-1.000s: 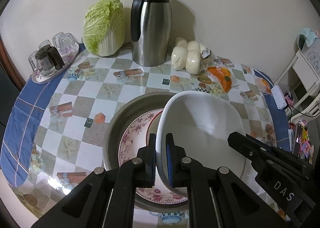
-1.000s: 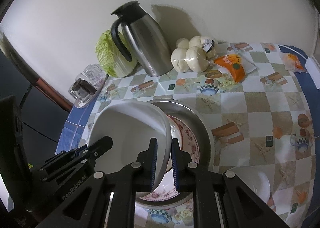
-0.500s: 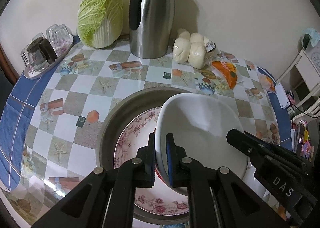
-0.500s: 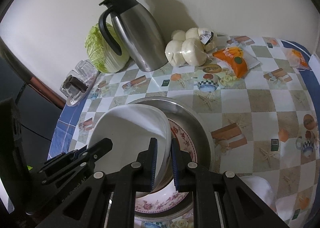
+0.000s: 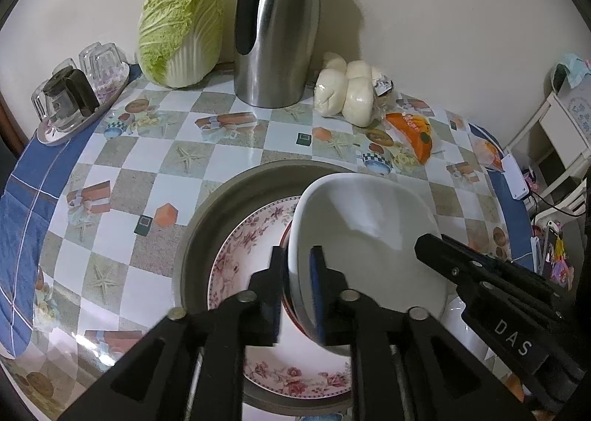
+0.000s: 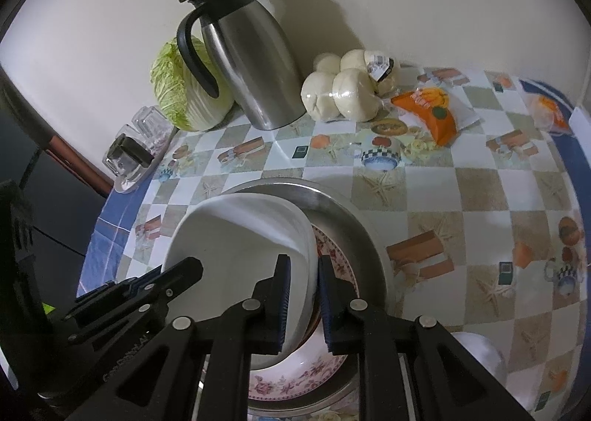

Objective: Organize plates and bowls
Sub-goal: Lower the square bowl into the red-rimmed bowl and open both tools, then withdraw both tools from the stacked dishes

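Both grippers have sunk with the white bowl (image 5: 369,236) toward the floral plate (image 5: 251,255) in the steel basin (image 5: 207,221). Left gripper (image 5: 297,295) fingers have just been opening, rim between them; right gripper (image 6: 303,306) fingers clamp the opposite rim. Best to settle it flat, then release evenly. Inside the basin: plate, reddish dish, bowl.
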`<state>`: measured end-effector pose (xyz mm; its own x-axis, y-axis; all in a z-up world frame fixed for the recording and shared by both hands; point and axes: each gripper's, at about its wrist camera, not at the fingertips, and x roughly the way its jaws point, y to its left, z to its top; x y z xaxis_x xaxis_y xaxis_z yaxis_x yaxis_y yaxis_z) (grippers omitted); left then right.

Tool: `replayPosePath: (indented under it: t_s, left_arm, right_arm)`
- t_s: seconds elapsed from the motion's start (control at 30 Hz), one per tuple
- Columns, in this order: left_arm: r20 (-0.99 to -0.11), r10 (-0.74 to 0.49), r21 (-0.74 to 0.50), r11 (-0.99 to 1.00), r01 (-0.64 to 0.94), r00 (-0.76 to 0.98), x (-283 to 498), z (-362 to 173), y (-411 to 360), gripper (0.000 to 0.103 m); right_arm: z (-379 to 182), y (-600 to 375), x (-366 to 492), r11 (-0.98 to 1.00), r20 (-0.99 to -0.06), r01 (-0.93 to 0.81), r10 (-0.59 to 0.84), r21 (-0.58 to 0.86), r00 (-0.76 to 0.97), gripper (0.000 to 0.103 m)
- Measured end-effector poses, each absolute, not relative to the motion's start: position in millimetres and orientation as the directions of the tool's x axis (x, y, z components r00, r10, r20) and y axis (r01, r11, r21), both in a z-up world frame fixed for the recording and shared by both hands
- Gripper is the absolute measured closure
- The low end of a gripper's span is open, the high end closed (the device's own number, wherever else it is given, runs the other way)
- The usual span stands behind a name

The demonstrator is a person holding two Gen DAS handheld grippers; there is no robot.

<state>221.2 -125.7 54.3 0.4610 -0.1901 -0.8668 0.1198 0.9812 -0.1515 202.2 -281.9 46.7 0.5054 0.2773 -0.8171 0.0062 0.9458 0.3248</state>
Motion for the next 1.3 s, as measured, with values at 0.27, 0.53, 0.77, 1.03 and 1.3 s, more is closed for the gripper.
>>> replayPosePath:
  t_s: [0.27, 0.53, 0.77, 1.03, 1.3]
  left_arm:
    - [-0.847, -0.186, -0.153, 0.982, 0.108, 0.499, 202, 70, -116, 0.047]
    - [-0.831, -0.143, -0.127, 0.99, 0.068, 0.538, 168, 80, -99, 0.032]
    - [-0.829, -0.114, -0.116, 0.993, 0.032, 0.548, 139, 78, -83, 0.019]
    - [-0.828, -0.079, -0.114, 0.993, -0.028, 0.556, 109, 74, -57, 0.01]
    - [-0.82, -0.062, -0.122, 0.99, -0.069, 0.569, 84, 72, -39, 0.006]
  right_arm:
    - [63, -284, 182, 0.955, -0.801, 0.002, 0.247, 0.295, 0.545, 0.085]
    - [77, -279, 143, 0.967, -0.786, -0.01, 0.214, 0.256, 0.58, 0.049]
    - [74, -268, 110, 0.974, -0.794, -0.024, 0.197, 0.224, 0.575, 0.033]
    - [61, -259, 81, 0.976, -0.812, -0.01, 0.185, 0.216, 0.553, 0.023]
    - [55, -252, 53, 0.976, -0.818, 0.005, 0.181, 0.219, 0.546, 0.015]
